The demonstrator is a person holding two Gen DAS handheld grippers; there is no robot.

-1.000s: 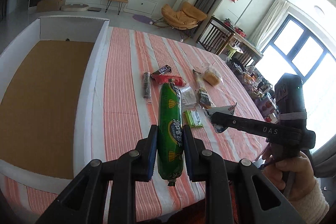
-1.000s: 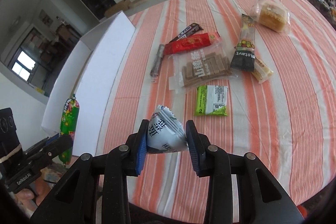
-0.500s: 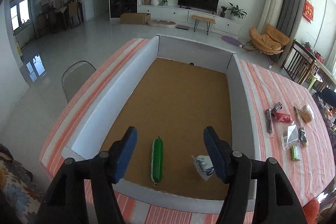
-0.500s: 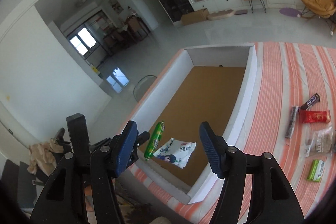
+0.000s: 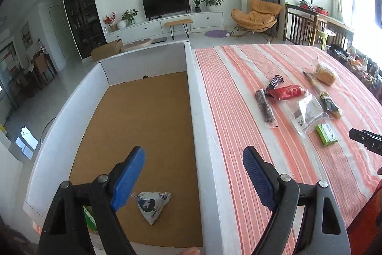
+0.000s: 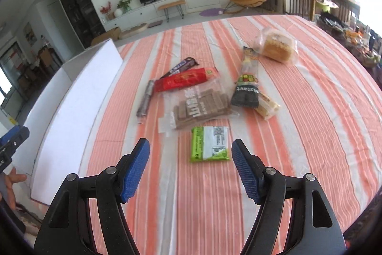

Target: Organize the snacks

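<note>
bright daylight, fisheye warp, slight blur

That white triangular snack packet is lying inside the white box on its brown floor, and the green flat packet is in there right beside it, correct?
Not quite. The white triangular packet does lie on the brown floor of the white box, as the left wrist view shows. The green flat packet is outside the box, on the striped tablecloth, as the right wrist view shows.
</note>
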